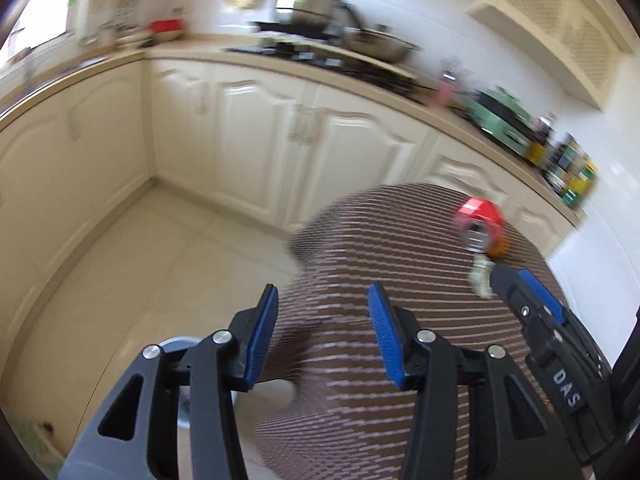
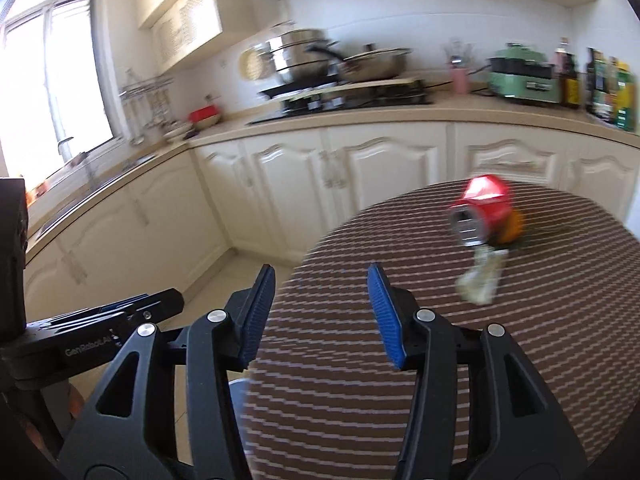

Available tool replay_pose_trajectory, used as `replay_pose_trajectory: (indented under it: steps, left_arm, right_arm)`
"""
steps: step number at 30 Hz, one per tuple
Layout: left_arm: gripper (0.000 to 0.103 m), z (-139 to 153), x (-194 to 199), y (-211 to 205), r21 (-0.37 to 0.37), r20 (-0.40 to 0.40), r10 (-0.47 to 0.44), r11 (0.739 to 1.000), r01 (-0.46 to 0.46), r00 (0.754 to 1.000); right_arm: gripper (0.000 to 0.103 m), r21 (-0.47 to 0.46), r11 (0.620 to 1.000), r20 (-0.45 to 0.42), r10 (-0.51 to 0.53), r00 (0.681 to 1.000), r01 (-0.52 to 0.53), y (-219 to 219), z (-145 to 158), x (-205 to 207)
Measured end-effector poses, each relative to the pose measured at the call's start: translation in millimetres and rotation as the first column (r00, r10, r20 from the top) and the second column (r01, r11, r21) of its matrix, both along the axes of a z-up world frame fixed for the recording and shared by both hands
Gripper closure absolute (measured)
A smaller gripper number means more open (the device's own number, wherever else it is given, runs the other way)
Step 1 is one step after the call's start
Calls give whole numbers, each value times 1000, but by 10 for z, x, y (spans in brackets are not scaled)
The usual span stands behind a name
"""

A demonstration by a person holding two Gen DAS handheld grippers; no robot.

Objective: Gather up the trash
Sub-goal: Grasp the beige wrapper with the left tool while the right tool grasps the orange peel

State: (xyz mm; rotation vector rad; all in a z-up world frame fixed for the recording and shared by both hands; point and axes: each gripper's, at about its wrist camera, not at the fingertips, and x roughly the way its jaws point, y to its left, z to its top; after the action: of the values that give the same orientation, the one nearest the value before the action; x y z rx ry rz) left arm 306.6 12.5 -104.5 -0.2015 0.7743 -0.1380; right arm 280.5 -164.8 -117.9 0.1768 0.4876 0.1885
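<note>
Floor tile [image 1: 132, 248] lay open to the left of the round striped table [image 2: 460, 340], whose near edge curved under both claws. Cream cabinets [image 2: 360, 168] closed off the far side. The right gripper [image 2: 322, 312] and left gripper [image 1: 324, 336] each stood with jaws apart and nothing between them. A crushed red can [image 2: 480, 212] lay ahead and right of the right gripper, well apart, beside what looked like crumpled paper [image 2: 480, 284], though blur hid detail.
</note>
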Motion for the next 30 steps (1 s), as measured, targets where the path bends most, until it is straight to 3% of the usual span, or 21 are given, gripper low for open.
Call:
replay_pose_trajectory:
  steps: [7, 12, 20, 26, 28, 30]
  left_arm:
    - [56, 120, 282, -1262, 37, 23, -198, 980, 197, 980]
    - [56, -24, 607, -2014, 102, -31, -287, 952, 288, 958]
    - [56, -617, 1013, -2247, 143, -179, -295, 936, 321, 939]
    - [57, -830, 1224, -2360, 175, -198, -295, 928, 330, 935]
    - [79, -813, 1230, -2342, 194, -194, -279, 929, 315, 941]
    - [87, -768, 1233, -2247, 187, -179, -252, 940, 285, 951]
  right_arm:
    - [54, 22, 978, -11, -208, 978, 208, -1219, 133, 10]
    - [52, 12, 967, -55, -255, 965, 256, -1765, 131, 168]
    - [52, -2, 970, -152, -242, 958, 245, -2016, -145, 575]
    - [51, -13, 977, -232, -208, 950, 211, -2026, -398, 904]
    - [50, -10, 980, -257, -192, 947, 197, -2009, -460, 984]
    - [49, -12, 983, -273, -181, 945, 185, -1987, -486, 1075]
